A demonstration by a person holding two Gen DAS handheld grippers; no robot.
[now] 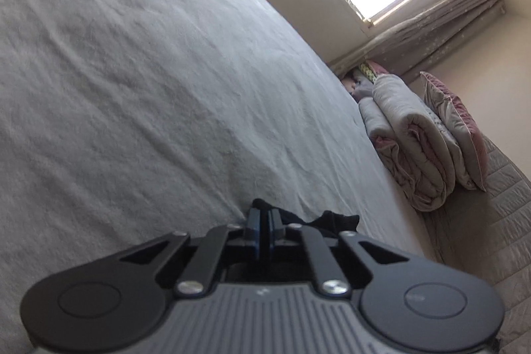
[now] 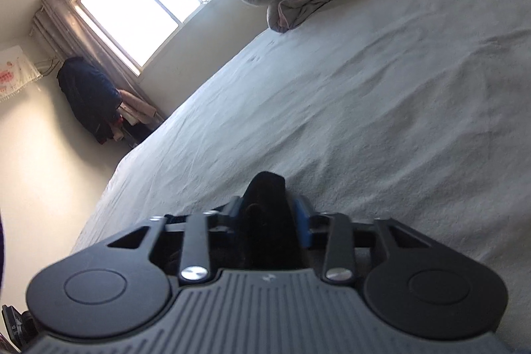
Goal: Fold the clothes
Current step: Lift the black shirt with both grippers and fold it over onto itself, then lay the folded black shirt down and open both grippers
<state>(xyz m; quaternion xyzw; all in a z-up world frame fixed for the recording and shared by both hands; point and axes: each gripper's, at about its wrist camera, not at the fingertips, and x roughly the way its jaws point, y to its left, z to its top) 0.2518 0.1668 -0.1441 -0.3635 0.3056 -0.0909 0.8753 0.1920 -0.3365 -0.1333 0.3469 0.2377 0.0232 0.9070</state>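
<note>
The left gripper [image 1: 265, 221] was tilted, its blue-padded fingers [image 1: 254, 229] drawn nearly together and pinching a thin edge of black garment [image 1: 335, 218]. The right gripper [image 2: 270, 214] was tilted the opposite way, its fingers [image 2: 302, 223] set wider, clamped around a thick bunch of the same black fabric.

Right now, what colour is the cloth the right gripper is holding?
Black cloth, clearest in the right wrist view.
</note>
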